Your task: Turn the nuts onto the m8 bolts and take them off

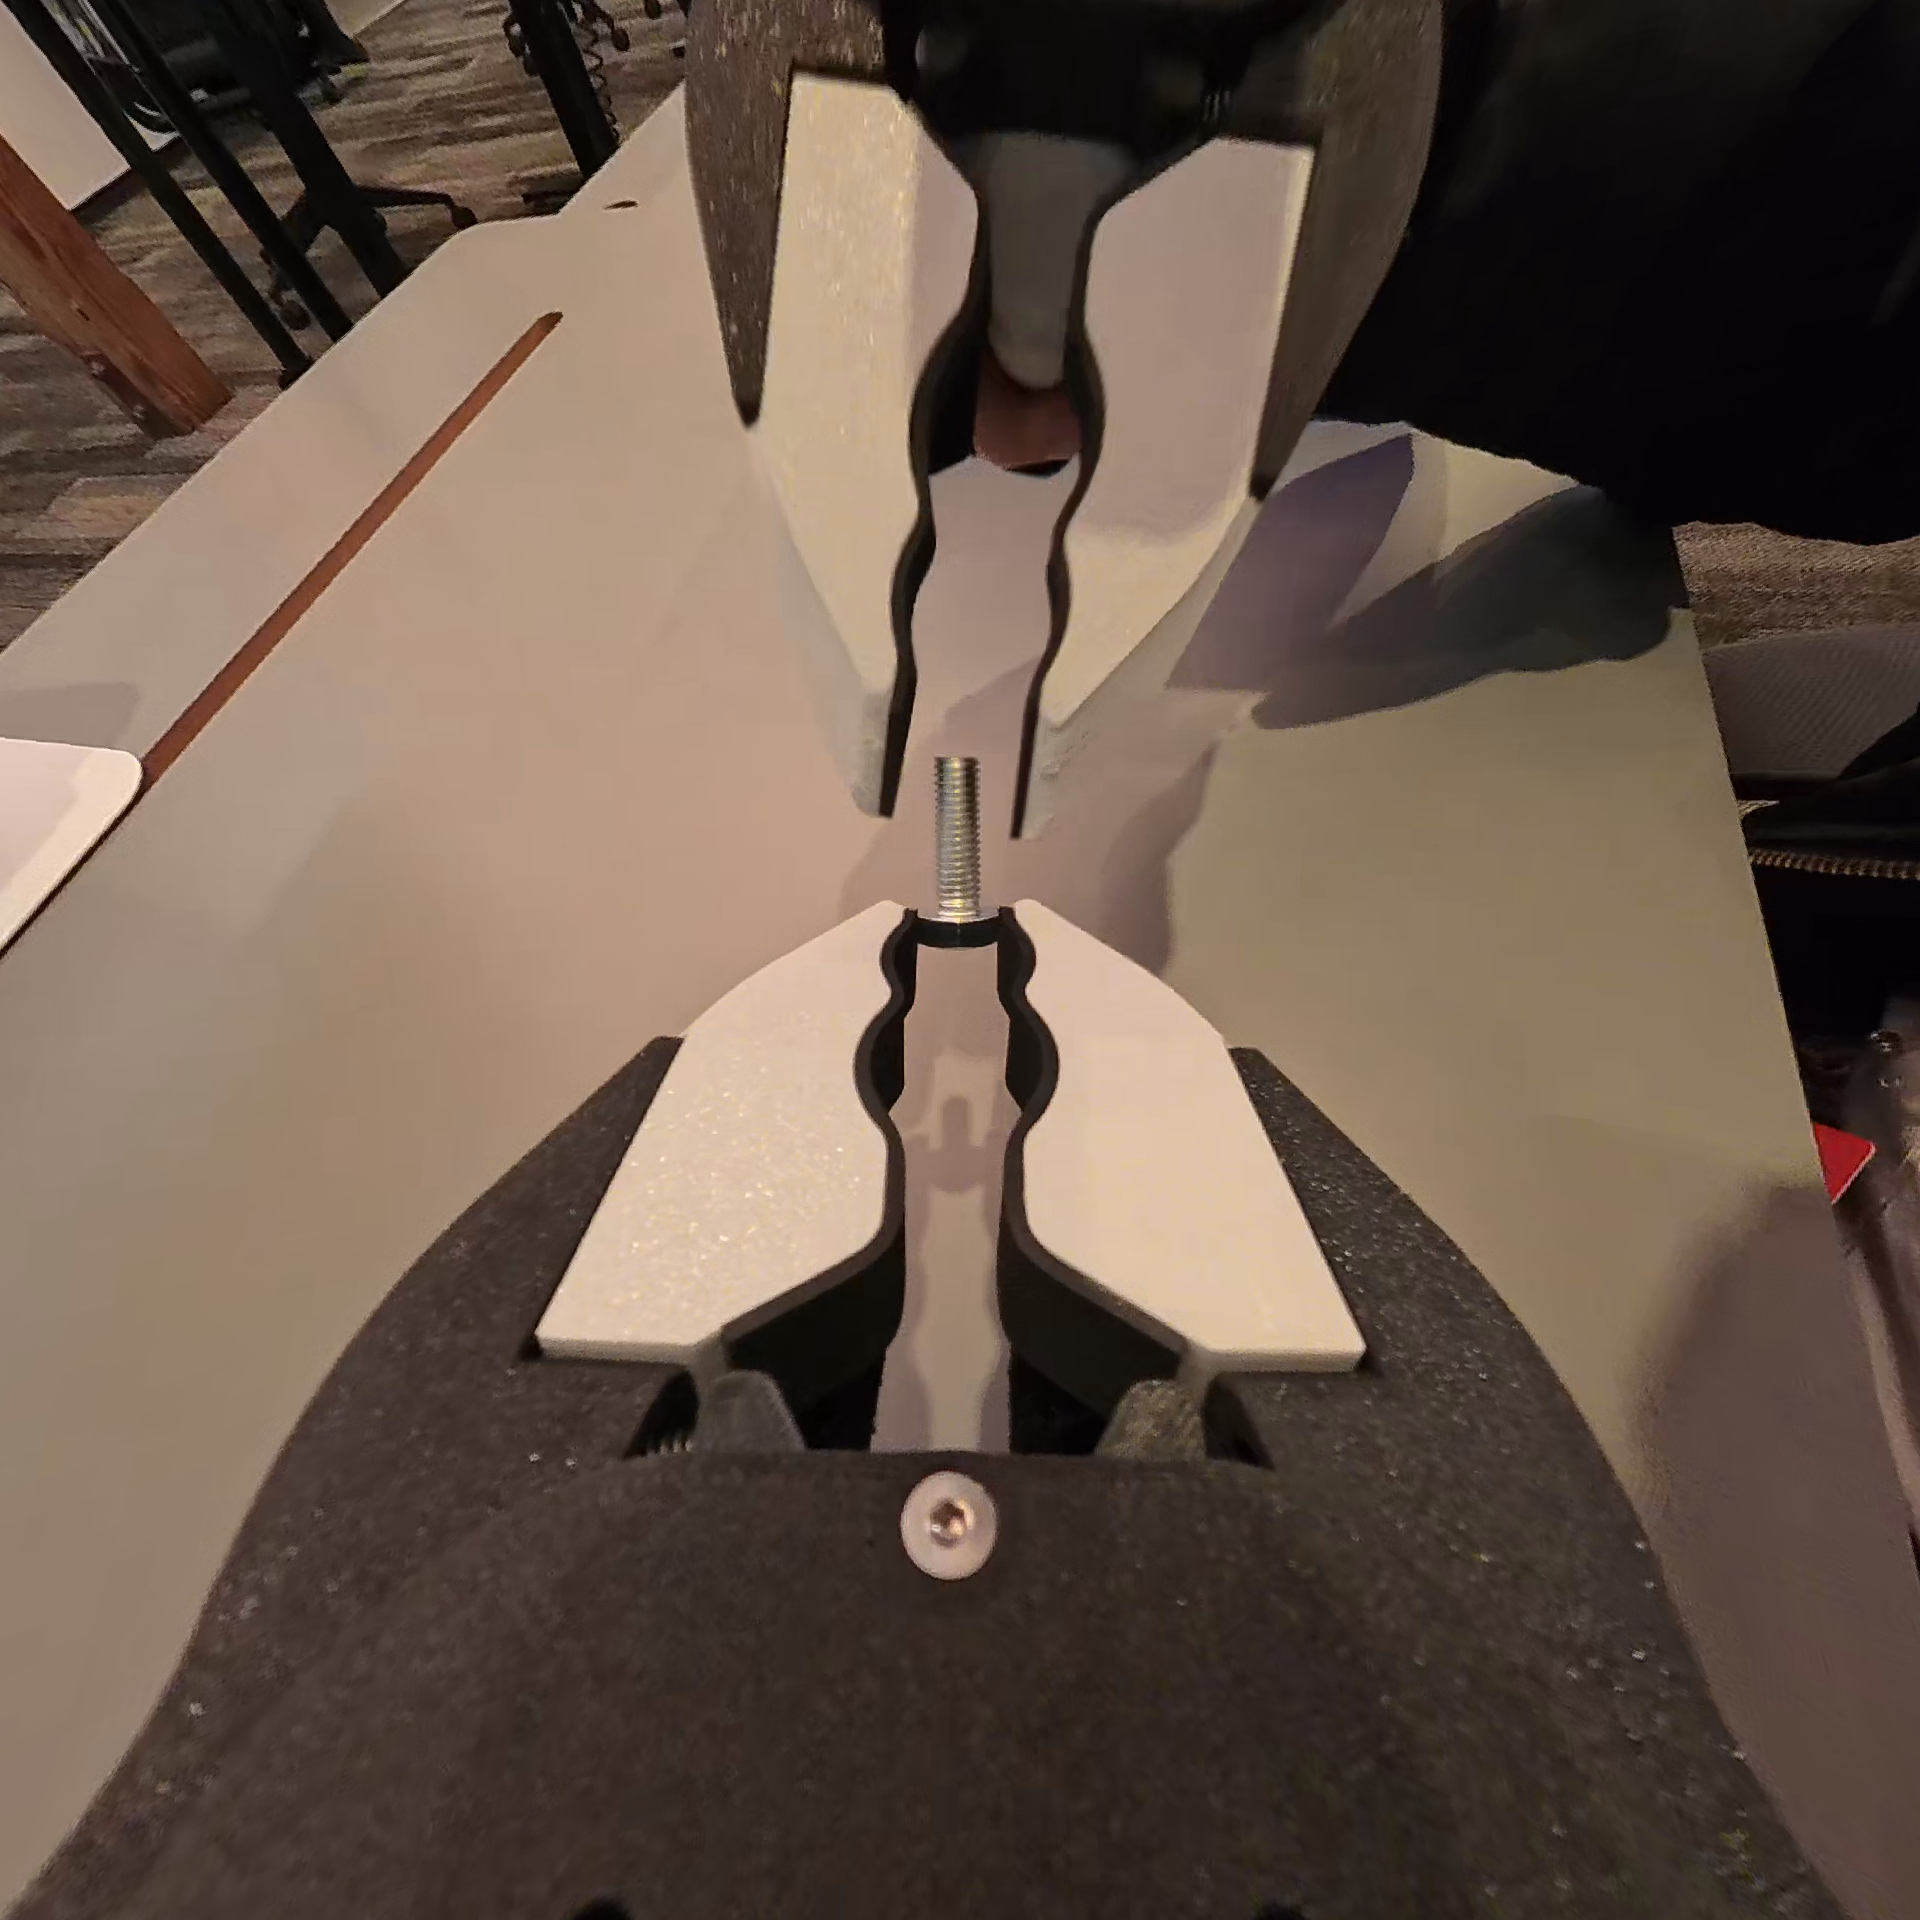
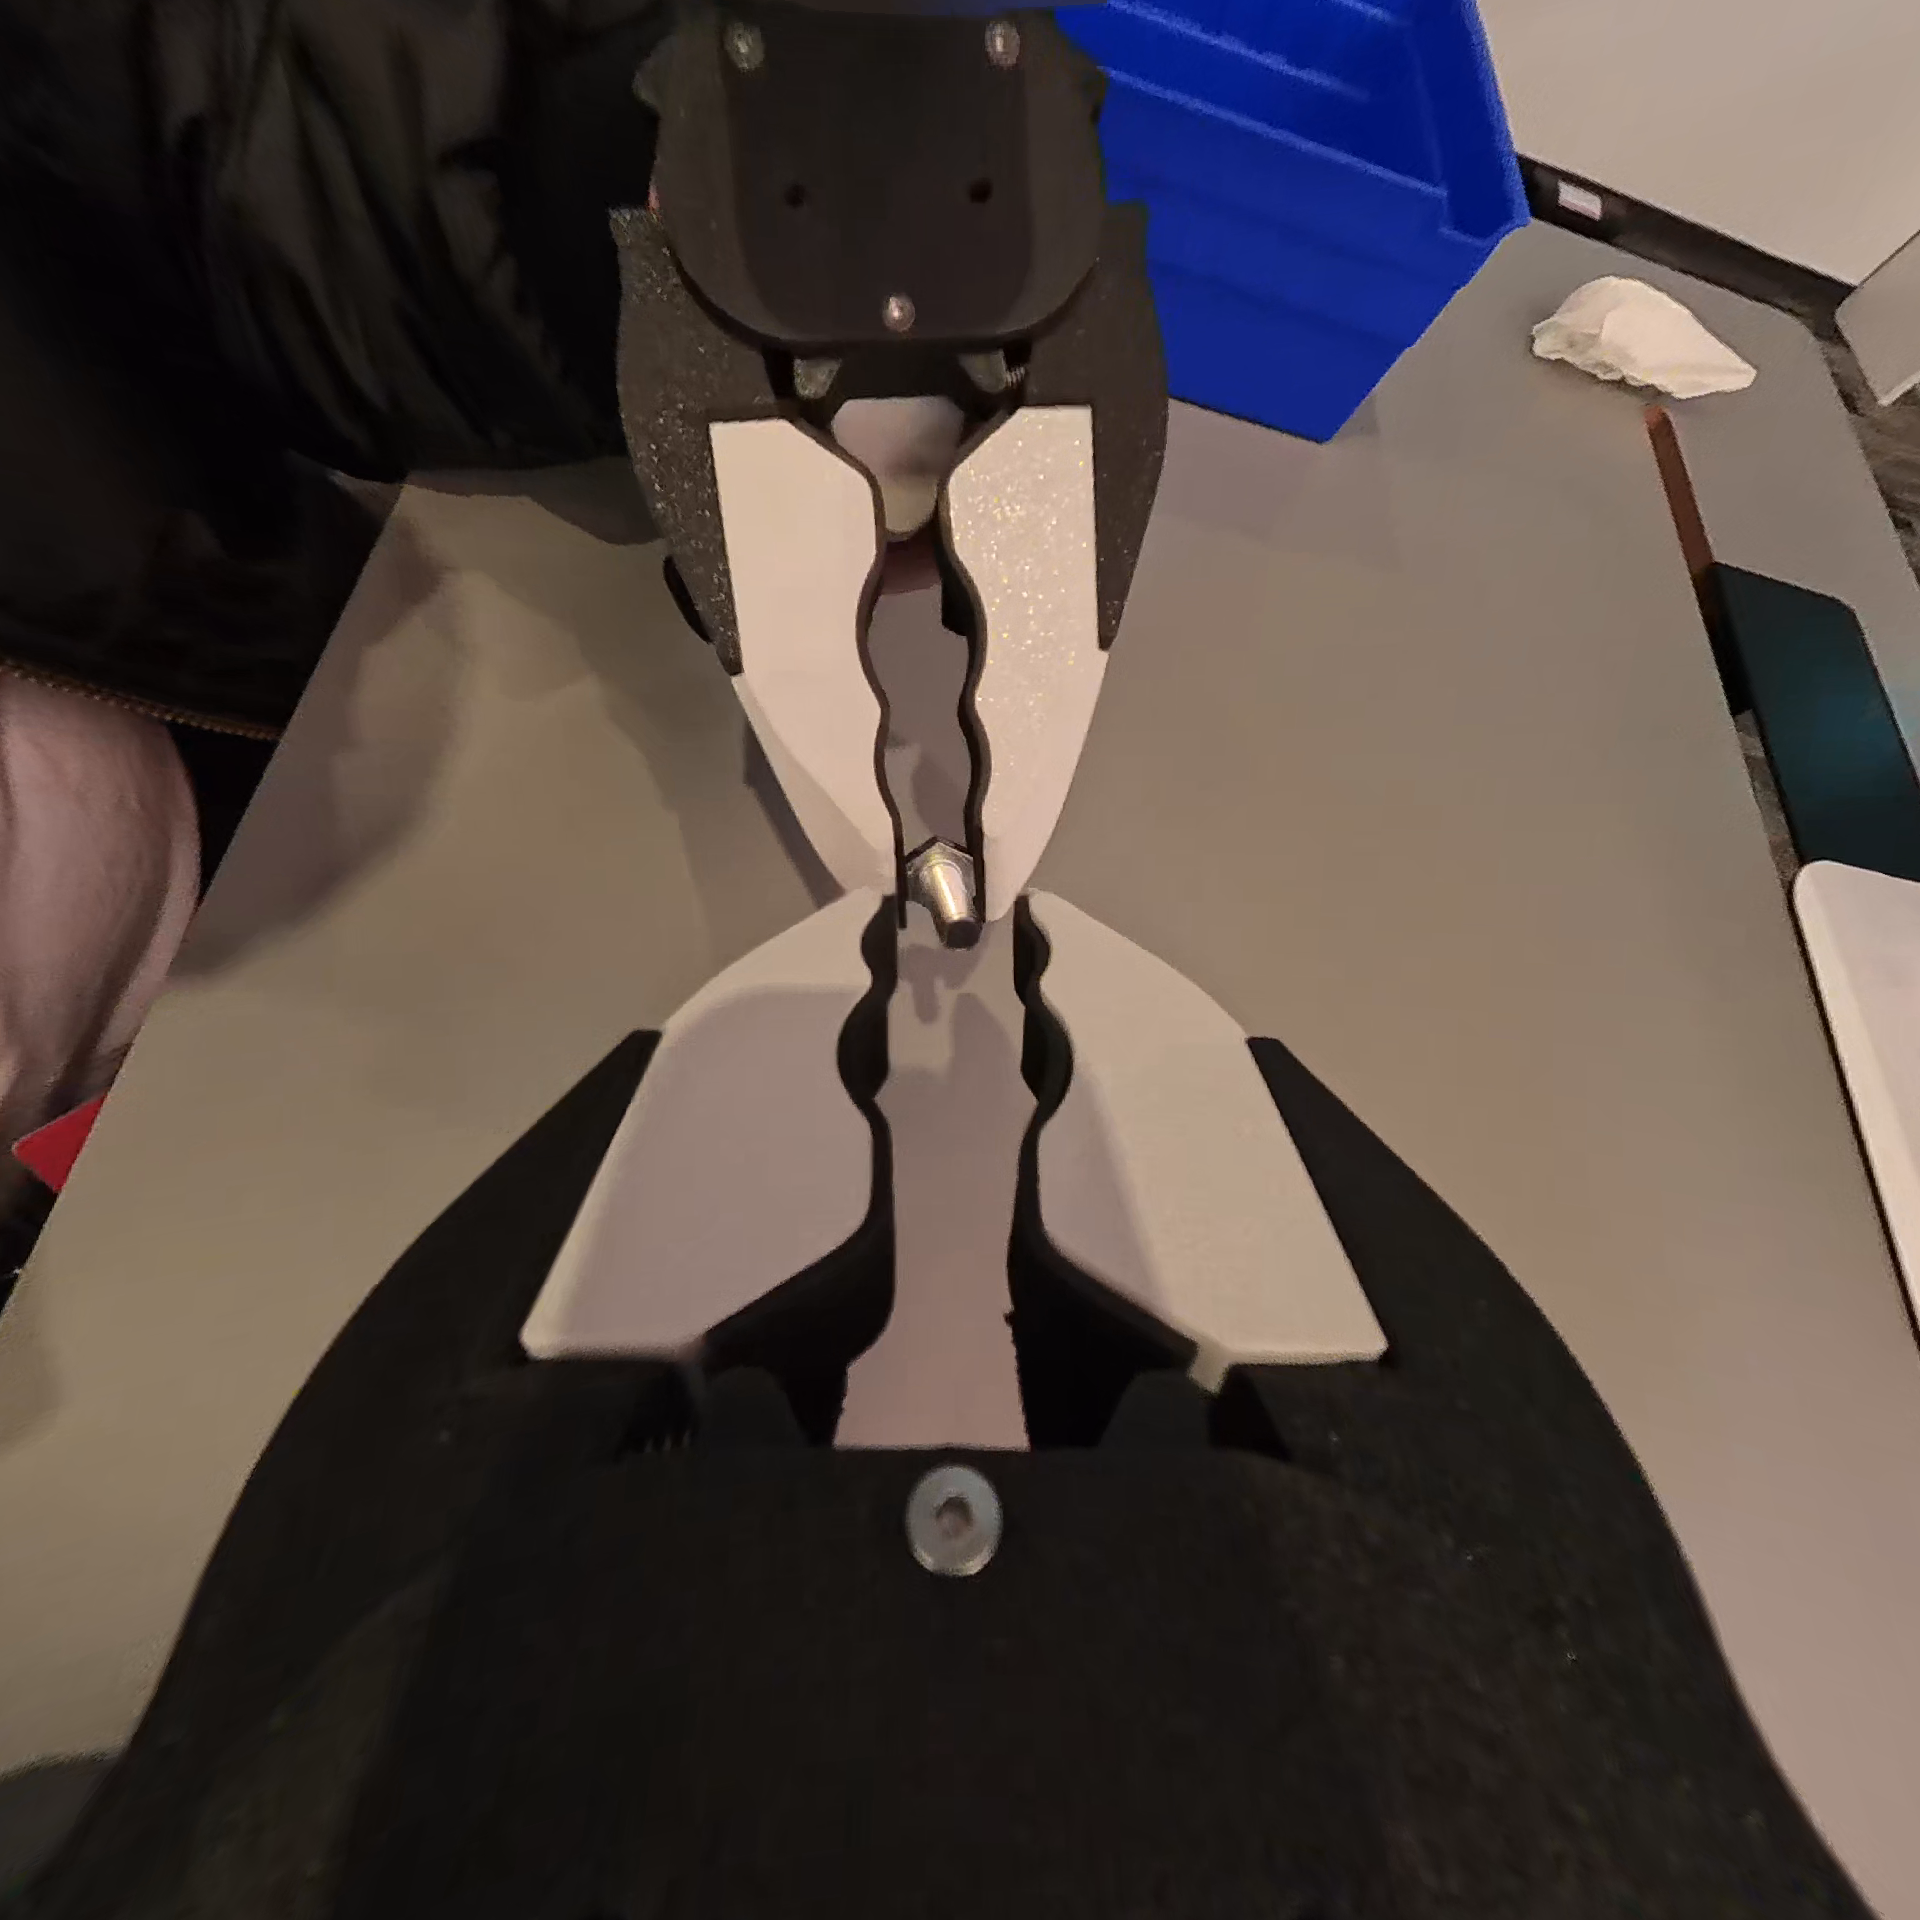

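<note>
My left gripper (image 1: 958, 920) is shut on the hex head of a silver M8 bolt (image 1: 957, 831) and holds it above the grey table (image 1: 416, 935). The threaded shaft points straight forward. My right gripper (image 1: 954, 821) faces it from the far side. Its fingertips stand on either side of the shaft's tip with a gap on each side. In the right wrist view the right gripper (image 2: 956, 914) is open. The bolt (image 2: 940, 894) points toward the camera from the left gripper (image 2: 948, 904). I see no nut on the shaft or in either gripper.
A blue bin (image 2: 1299, 208) stands at the back, with a crumpled white tissue (image 2: 1642, 338) to its right. A dark flat device (image 2: 1808, 707) lies by the right edge. A long slot (image 1: 364, 540) runs along the table. A person's dark sleeve (image 2: 260, 260) is nearby. Both grippers' tips are close together, under 4 cm apart.
</note>
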Available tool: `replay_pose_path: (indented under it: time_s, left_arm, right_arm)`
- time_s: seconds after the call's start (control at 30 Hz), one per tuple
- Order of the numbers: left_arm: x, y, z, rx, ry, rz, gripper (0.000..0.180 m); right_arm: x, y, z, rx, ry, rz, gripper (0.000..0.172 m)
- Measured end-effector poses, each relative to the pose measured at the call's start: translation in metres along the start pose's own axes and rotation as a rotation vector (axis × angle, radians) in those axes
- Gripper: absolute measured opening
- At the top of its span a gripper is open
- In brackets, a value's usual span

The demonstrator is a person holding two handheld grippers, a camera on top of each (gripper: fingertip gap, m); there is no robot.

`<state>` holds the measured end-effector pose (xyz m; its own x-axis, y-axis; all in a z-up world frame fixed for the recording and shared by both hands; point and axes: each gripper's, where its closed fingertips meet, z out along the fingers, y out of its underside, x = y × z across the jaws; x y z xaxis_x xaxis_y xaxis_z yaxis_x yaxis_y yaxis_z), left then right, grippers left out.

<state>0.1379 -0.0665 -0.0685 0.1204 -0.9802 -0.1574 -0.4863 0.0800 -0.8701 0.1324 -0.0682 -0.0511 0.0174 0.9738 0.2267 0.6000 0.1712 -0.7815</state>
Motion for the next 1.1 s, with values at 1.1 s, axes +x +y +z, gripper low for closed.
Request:
replay_pose_path:
  time_s: [1.1]
  left_arm:
    - [-0.006,0.027,0.018,-0.096,-0.002,-0.043,0.023]
  right_arm:
    - [0.055,0.321,-0.300,-0.684,0.373,0.843,0.008]
